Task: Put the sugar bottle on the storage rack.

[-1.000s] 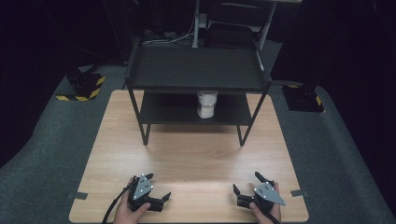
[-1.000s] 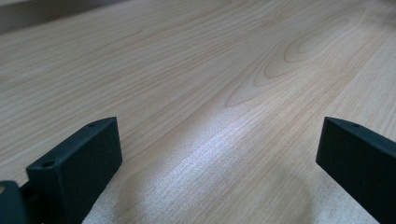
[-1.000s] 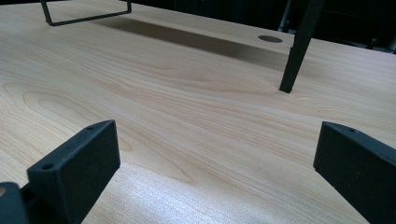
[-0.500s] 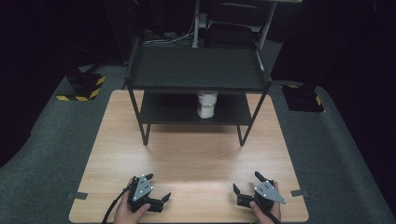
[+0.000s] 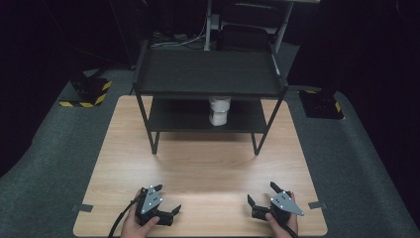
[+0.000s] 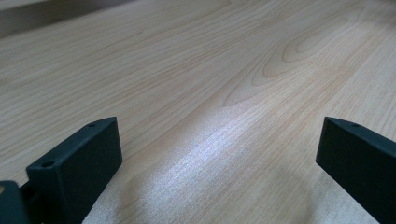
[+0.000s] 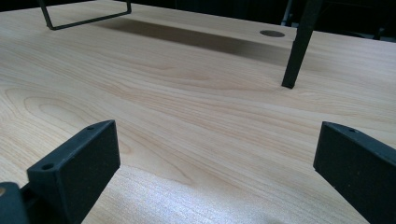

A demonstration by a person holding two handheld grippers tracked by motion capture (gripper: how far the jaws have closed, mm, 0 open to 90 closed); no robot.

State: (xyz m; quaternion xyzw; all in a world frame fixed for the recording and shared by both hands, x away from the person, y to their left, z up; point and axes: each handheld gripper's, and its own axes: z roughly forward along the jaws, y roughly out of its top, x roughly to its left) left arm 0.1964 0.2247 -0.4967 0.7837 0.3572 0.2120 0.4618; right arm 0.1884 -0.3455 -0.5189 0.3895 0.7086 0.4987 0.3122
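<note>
Near the front edge of a pale wooden table (image 5: 208,168), one person's two hands each hold a black two-jaw gripper flat against the wood. One left gripper (image 5: 167,201) sits toward the front left corner; its jaws are spread wide apart with bare wood grain between them and nothing held. One right gripper (image 5: 261,193) sits toward the front right corner, well apart from the left one, its jaws equally wide and empty. Each carries one grey three-cornered plate on top. At the far end of the table stands one black metal two-tier shelf rack (image 5: 208,74) on thin legs. On its lower tier, under the top tier, stands one upright white cylindrical container (image 5: 219,111), its upper part hidden. One rack leg (image 7: 299,46) appears in the right gripper view
</note>
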